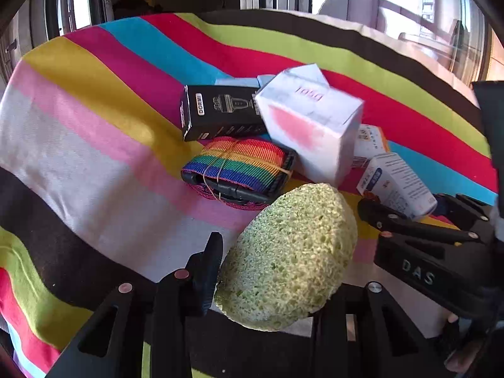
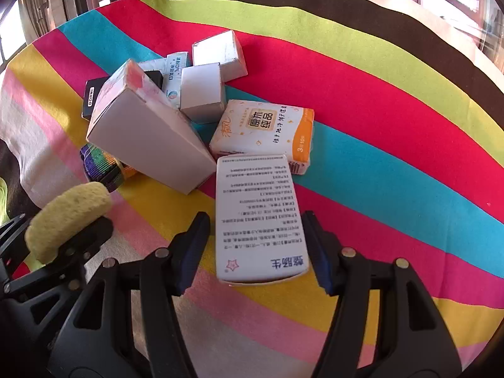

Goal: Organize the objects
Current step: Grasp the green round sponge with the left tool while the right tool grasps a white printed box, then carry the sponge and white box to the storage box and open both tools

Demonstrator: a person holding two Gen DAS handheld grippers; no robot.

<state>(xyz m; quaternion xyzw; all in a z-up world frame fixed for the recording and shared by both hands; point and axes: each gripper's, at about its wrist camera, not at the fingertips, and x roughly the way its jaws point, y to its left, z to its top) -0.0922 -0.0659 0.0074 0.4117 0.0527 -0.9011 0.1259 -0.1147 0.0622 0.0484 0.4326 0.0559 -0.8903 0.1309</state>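
Note:
A green oval sponge (image 1: 283,255) sits tilted between the fingers of my left gripper (image 1: 277,252), which is shut on it; the left pad (image 1: 206,271) presses its edge and the other pad is hidden behind it. The right wrist view shows the same sponge (image 2: 69,217) lifted off the cloth. A white medicine box (image 2: 260,217) with printed text lies lengthwise between the fingers of my right gripper (image 2: 256,217). Thin slivers of cloth show on both sides of it, so the pads are not pressing. In the left wrist view, that box (image 1: 397,186) and the right gripper (image 1: 409,204) appear at the right.
A pile lies on the striped cloth (image 2: 378,126): a big white carton with a pink patch (image 1: 312,123), a black box (image 1: 220,113), a bundled rainbow strap (image 1: 239,167), an orange tissue pack (image 2: 264,129) and small white boxes (image 2: 201,91).

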